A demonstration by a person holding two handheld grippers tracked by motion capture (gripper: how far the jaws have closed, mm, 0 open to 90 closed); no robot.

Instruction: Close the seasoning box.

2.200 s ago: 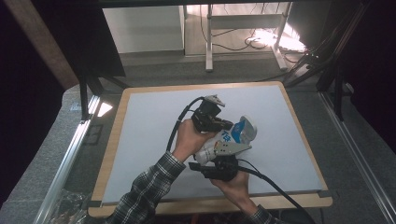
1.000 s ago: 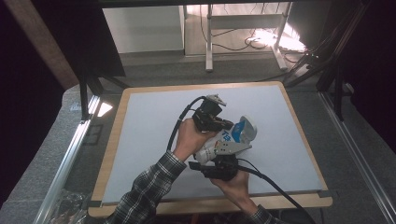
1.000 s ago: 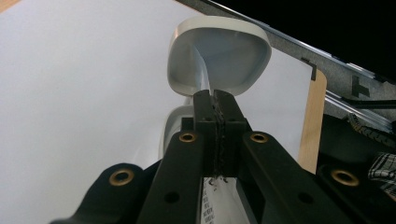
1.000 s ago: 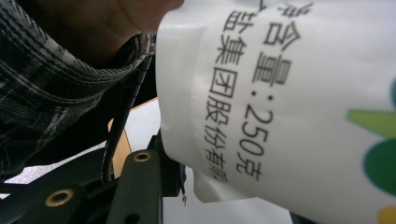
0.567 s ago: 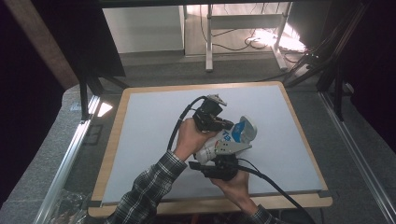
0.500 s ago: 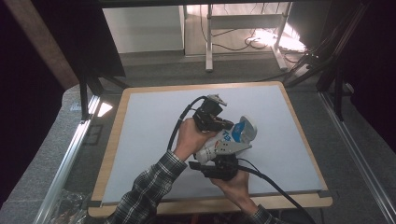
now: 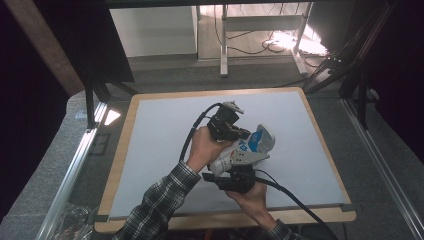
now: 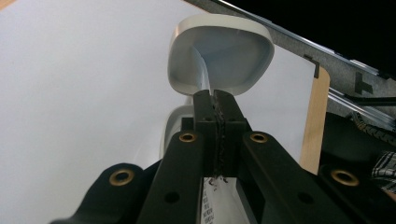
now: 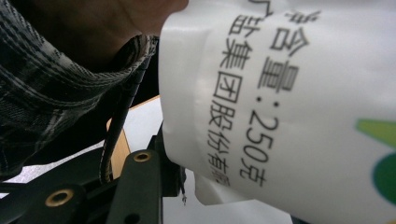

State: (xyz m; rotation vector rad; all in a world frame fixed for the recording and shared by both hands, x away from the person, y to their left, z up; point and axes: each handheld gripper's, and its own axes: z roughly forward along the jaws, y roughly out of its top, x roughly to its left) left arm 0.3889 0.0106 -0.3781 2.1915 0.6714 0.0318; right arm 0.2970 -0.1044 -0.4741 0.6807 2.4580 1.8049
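A white plastic container [image 7: 239, 154] with a blue label and black print [image 9: 280, 93] is held tilted above the middle of the white table top [image 7: 160, 125]. Its hollow oval cap [image 7: 263, 139] [image 8: 219, 51] stands flipped up at the far end. My left gripper [image 7: 243, 133] [image 8: 215, 96] comes at it from above and is shut on a thin white strip just under the cap. My right gripper [image 7: 240, 165] is below, shut on the container's body; one of its black fingers [image 9: 140, 184] shows under the container's left edge.
A plaid sleeve [image 7: 160, 200] [image 9: 56, 79] crosses the near left of the table. Black cables [image 7: 295, 200] trail off the front edge. The wooden rim [image 7: 225, 220] frames the white top. A metal rail [image 7: 75, 165] runs along the left; desk legs [image 7: 223, 40] stand behind.
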